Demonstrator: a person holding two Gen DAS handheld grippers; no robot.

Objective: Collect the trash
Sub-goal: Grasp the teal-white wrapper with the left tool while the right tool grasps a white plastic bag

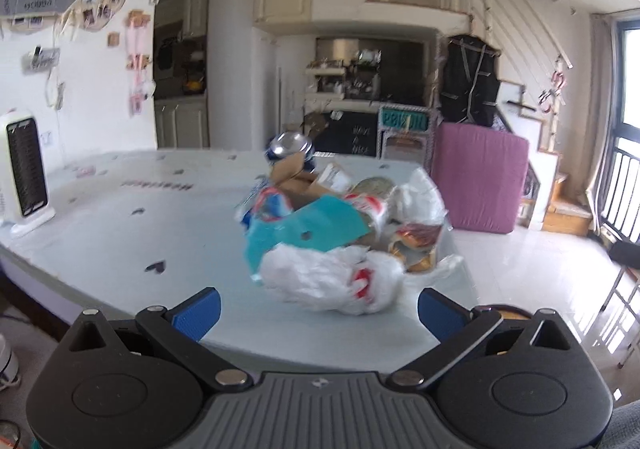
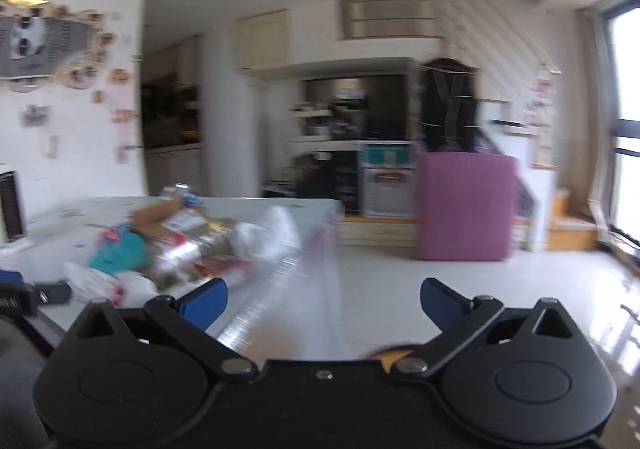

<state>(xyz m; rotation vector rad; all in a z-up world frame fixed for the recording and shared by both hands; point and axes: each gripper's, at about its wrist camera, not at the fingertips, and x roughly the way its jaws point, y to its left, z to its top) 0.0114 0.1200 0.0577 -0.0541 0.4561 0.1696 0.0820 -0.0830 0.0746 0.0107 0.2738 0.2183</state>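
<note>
Left wrist shows heater whole (right clips it).

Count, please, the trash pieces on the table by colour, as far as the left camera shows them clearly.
White plastic bags: 2, one near, one at the far side
Teal card: 1
Brown cardboard: 1
Blue can: 1
Total: 5; the rest is too blurred.
</note>
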